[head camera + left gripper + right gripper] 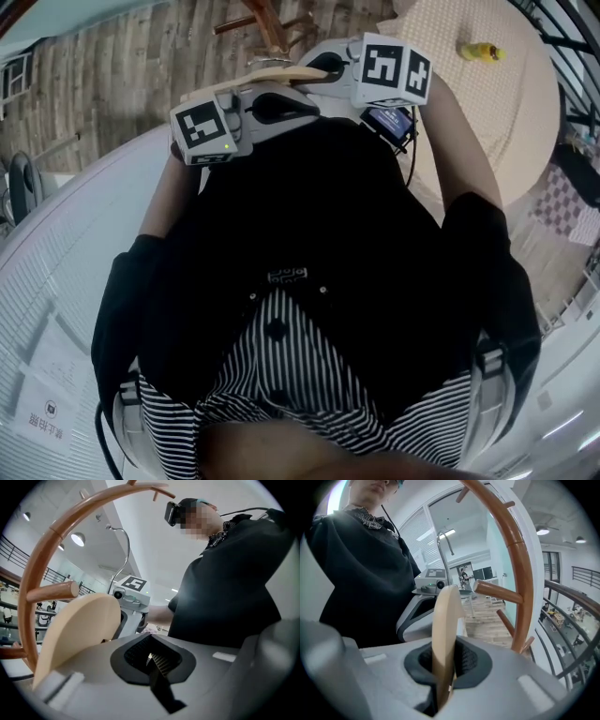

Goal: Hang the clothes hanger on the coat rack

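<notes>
A pale wooden clothes hanger [443, 634] with a metal hook [442, 550] stands edge-on between my right gripper's [443, 670] jaws, which are shut on it. In the left gripper view the hanger's rounded end [77, 632] lies just left of my left gripper [157, 662], whose dark pads meet with nothing seen between them. The brown wooden coat rack [520, 569] curves up close to the right of the hanger, with a peg [499, 591] reaching toward it. From the head view both grippers [272, 103] [323, 67] are raised close together near the rack [270, 23], with the hanger [253, 80] across them.
A round beige table [487, 103] with a small yellow object [483, 52] is to the right. The floor [122, 66] is wood plank. A white curved railing [66, 253] runs along the left. The person's dark top fills the middle of the head view.
</notes>
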`<state>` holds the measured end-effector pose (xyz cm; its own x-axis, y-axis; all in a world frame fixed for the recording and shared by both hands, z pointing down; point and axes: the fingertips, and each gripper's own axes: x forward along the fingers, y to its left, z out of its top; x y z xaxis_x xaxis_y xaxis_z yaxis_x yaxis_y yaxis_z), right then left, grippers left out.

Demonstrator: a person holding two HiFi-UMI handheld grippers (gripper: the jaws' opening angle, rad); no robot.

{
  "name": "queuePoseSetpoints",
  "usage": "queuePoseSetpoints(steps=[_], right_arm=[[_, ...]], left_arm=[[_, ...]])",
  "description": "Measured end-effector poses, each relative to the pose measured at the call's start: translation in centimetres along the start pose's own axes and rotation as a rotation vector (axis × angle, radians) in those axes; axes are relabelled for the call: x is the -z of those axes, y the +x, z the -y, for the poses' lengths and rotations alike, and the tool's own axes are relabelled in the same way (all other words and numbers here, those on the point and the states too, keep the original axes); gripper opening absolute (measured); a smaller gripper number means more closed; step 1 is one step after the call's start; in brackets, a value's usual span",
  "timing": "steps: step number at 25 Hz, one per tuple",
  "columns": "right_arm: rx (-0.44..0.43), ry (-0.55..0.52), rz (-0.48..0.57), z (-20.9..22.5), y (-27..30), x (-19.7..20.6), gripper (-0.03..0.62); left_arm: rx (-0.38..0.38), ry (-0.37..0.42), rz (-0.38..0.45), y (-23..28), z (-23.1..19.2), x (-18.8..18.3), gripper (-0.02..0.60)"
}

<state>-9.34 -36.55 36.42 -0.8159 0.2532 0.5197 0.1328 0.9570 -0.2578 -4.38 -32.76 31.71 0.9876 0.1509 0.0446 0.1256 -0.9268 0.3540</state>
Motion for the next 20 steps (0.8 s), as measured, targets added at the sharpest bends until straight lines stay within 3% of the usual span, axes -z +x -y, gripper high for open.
queuePoseSetpoints(steps=[7, 20], right_arm=[[-0.064, -0.049, 0.012, 1.0, -1.7, 1.1, 0.017], [-0.188, -0.134, 0.026, 3.3, -2.4, 1.3, 0.017]], left_arm=[[-0.099, -0.019, -0.048, 2.3, -2.1, -0.3, 0.003], [-0.219, -0.031, -0.026, 2.9, -5.2, -0.9, 0.003]])
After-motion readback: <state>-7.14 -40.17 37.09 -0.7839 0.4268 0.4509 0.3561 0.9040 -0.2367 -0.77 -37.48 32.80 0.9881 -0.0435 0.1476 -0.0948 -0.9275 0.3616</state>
